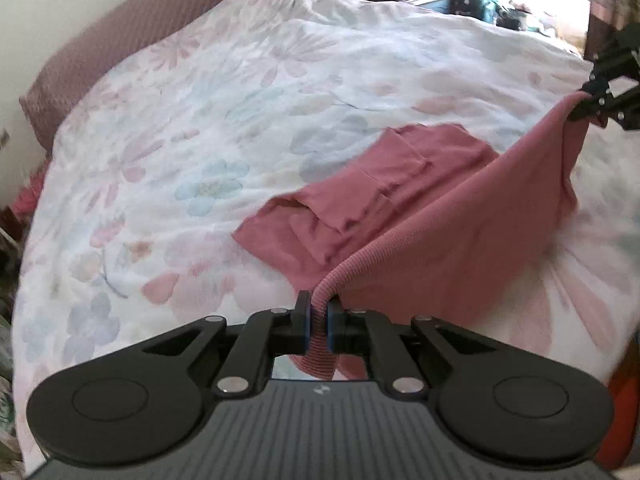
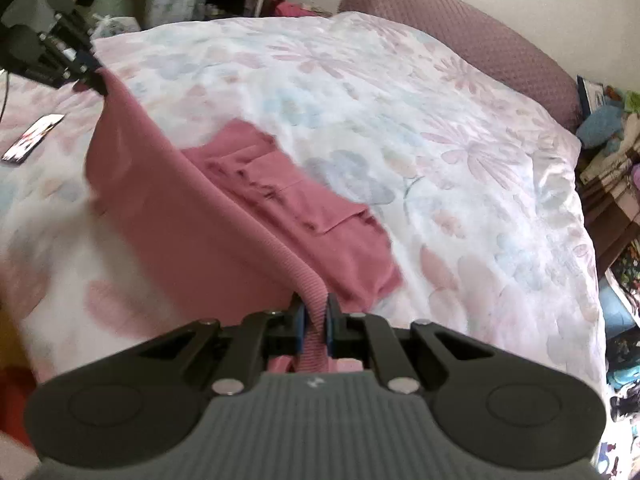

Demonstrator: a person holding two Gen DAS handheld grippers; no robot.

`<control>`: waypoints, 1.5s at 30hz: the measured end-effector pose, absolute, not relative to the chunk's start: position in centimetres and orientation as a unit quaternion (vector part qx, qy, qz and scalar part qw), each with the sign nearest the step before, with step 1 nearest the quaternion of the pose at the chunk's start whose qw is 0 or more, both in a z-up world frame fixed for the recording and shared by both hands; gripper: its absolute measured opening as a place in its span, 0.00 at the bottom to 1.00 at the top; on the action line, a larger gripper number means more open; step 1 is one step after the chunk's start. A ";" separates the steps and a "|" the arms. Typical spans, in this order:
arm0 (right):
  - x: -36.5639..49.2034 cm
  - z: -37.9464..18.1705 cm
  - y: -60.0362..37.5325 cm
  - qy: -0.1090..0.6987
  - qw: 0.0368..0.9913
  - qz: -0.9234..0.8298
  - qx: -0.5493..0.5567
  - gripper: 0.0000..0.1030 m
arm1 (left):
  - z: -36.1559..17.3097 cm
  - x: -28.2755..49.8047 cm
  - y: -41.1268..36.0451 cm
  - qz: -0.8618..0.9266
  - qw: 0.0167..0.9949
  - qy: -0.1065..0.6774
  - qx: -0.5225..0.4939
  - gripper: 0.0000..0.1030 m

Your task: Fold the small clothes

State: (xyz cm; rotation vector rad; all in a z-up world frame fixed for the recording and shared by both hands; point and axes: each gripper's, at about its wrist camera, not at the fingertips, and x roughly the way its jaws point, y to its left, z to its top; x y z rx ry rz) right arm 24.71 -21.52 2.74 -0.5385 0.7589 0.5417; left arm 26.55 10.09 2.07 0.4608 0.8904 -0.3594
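**Desk:** Left wrist view first. What is in the shot?

**Me:** A pink garment (image 1: 420, 216), its ribbed hem (image 1: 360, 268) stretched in a line between my two grippers. My left gripper (image 1: 319, 320) has its jaws closed on one end of that hem; the ribbed band runs down between the blue pads and hangs out below them. My right gripper (image 1: 596, 98) shows at the frame's right edge, pinching the other corner.

**Desk:** And from the right wrist?

**Me:** The same seen from the other end. My right gripper (image 2: 315, 320) is clamped on the ribbed band, jaws nearly together with only cloth between them. My left gripper (image 2: 90, 74) appears at upper left, gripping the far corner.

**Desk:** Where does the garment sit?

**Me:** The hem end is lifted clear of the bed, hanging from my jaws like a sheet. The rest lies crumpled on the floral duvet (image 1: 200, 140), a folded-over sleeve or flap on top.

**Desk:** Surroundings?

**Me:** A mauve quilted headboard (image 2: 480, 40) behind the duvet, a phone (image 2: 32, 138) lying on the bed near my left gripper, screen lit, and cluttered belongings along the room's edges.
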 end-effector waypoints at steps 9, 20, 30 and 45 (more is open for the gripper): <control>41.4 -1.7 -19.2 0.410 0.843 0.252 -0.241 0.03 | -2.7 39.2 11.5 -0.167 0.842 0.480 0.180 0.07; 52.2 -11.9 -19.2 0.479 0.827 0.234 -0.181 0.17 | -11.1 47.7 13.5 -0.147 0.841 0.506 0.126 0.34; 53.1 -12.2 -20.6 0.441 0.876 0.137 -0.141 0.31 | -8.6 47.0 17.3 -0.059 0.899 0.433 0.009 0.40; 36.3 -9.6 -22.7 0.453 0.881 0.134 0.012 0.55 | -8.5 31.1 19.0 -0.076 0.883 0.449 -0.112 0.56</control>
